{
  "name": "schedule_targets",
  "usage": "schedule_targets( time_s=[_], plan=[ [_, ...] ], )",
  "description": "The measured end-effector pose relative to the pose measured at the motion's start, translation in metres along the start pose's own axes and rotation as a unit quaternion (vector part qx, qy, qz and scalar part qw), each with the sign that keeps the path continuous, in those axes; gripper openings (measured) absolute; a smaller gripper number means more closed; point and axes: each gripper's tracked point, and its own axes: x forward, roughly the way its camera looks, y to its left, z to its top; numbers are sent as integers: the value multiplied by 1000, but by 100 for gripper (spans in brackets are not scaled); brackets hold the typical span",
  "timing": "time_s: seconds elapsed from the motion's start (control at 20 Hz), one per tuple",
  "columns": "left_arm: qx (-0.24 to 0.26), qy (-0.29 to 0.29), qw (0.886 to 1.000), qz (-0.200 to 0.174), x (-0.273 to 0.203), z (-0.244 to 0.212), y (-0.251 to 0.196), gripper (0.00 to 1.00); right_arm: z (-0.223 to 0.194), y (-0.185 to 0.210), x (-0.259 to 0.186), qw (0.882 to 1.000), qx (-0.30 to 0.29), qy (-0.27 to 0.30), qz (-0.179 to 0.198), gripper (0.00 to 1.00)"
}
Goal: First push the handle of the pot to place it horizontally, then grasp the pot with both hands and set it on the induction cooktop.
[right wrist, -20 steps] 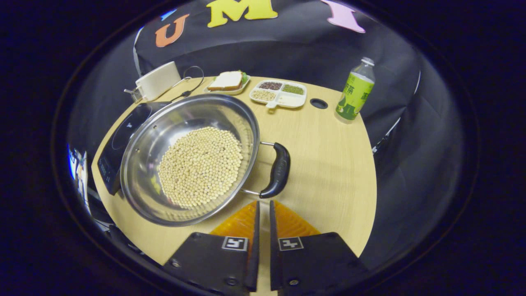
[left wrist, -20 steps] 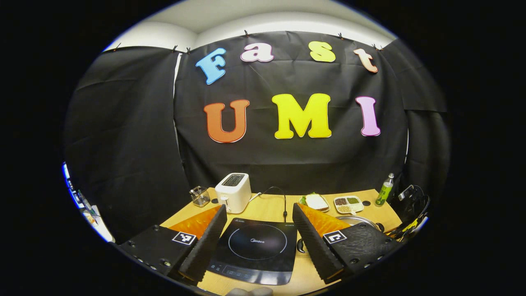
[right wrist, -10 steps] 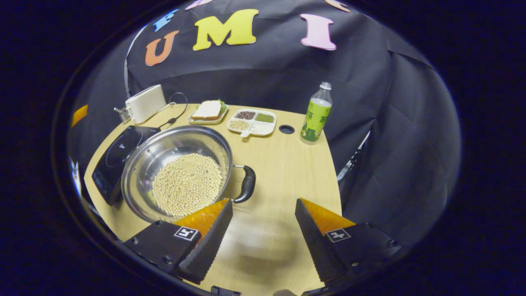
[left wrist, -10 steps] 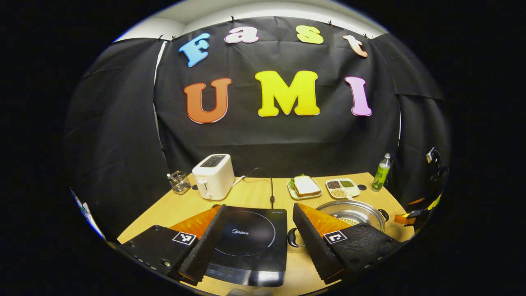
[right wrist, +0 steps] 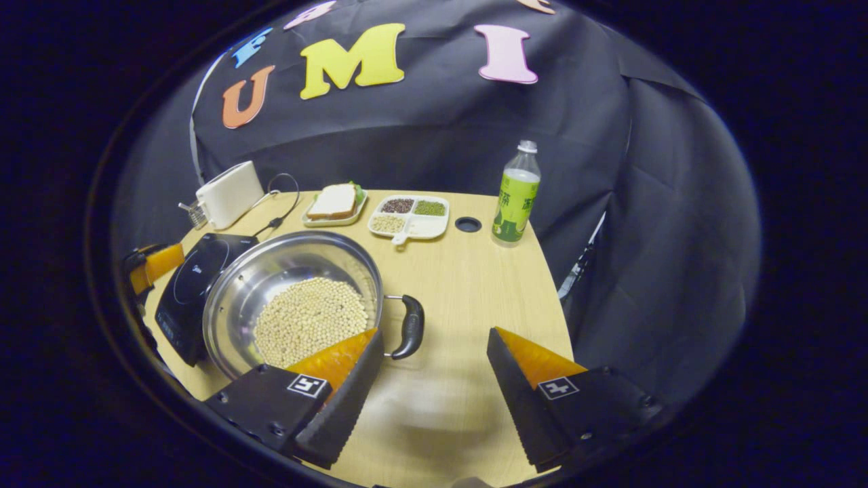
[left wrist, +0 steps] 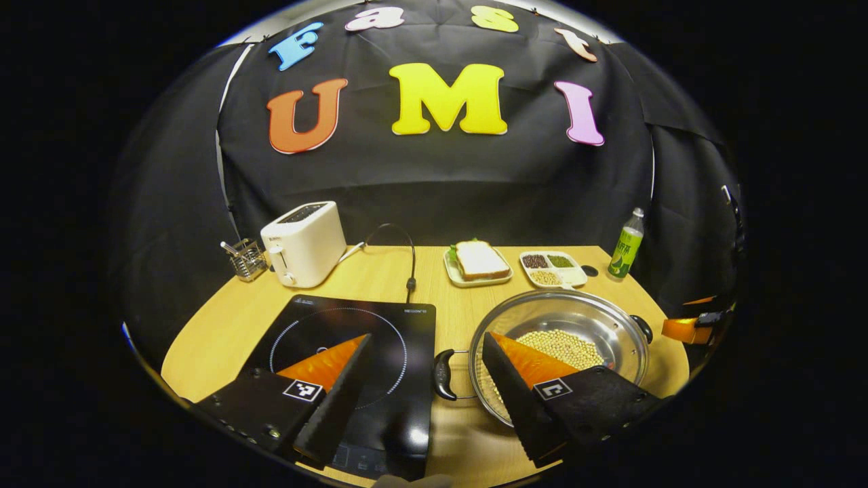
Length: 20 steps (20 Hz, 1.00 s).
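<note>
Many pale beans (right wrist: pixel 308 318) lie in the steel pot (right wrist: pixel 271 261).

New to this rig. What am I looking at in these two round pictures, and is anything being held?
No robot arm here: a person carries a two-finger gripper in each hand, and a fisheye camera rides on each one, looking along its fingers. The black and orange wedges at the bottom of each picture are those fingers.

In the left gripper view, the left gripper is open above a black induction cooktop and the pot's near handle. In the right gripper view, the right gripper is open near the other handle of the steel pot of beans.

The wooden table also carries a toaster, a sandwich plate, a divided dish and a green bottle.

Nothing is held.
</note>
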Motion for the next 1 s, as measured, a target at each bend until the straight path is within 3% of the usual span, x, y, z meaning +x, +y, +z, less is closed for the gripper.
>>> schedule_targets(
  time_s=[0.5, 1.0],
  plan=[
    [-13, 71, 997, -8, 43, -59, -26, 97, 9, 9, 29, 1000, 2, -7, 8, 98],
    [19, 81, 997, 6, 54, -70, -35, 98, -2, 21, 49, 1000, 16, 16, 15, 98]
  ],
)
